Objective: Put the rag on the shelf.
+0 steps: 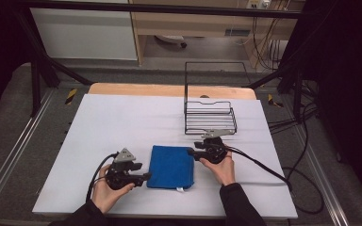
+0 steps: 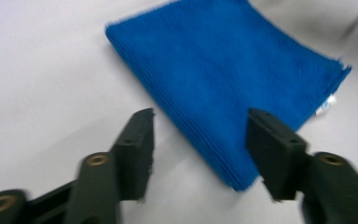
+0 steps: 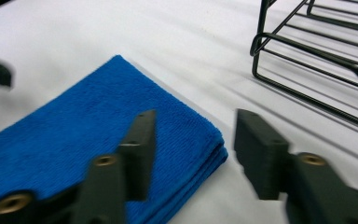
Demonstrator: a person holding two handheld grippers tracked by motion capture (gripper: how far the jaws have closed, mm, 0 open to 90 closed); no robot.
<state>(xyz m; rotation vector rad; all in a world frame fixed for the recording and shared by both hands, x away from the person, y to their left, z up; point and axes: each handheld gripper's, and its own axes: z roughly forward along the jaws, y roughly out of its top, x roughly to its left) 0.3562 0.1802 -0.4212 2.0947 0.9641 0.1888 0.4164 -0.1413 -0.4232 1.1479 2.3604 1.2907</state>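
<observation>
A folded blue cloth (image 1: 171, 166) lies flat on the white table (image 1: 122, 122), with a small white tag at its near right corner. My left gripper (image 1: 147, 176) sits just left of the cloth's near left corner, pointing right. In the left gripper view the cloth (image 2: 233, 79) lies ahead, and my left gripper (image 2: 199, 140) is open with the cloth's near corner between the jaws. My right gripper (image 1: 190, 152) is at the cloth's far right corner, pointing left. In the right gripper view my right gripper (image 3: 193, 142) is open astride a corner of the cloth (image 3: 93, 135).
A black wire basket (image 1: 210, 110) stands on the table just behind my right gripper; its lower rails (image 3: 317, 60) cross the upper right of the right gripper view. Black cables (image 1: 264, 167) trail over the table from both grippers. A person's hands hold the grippers.
</observation>
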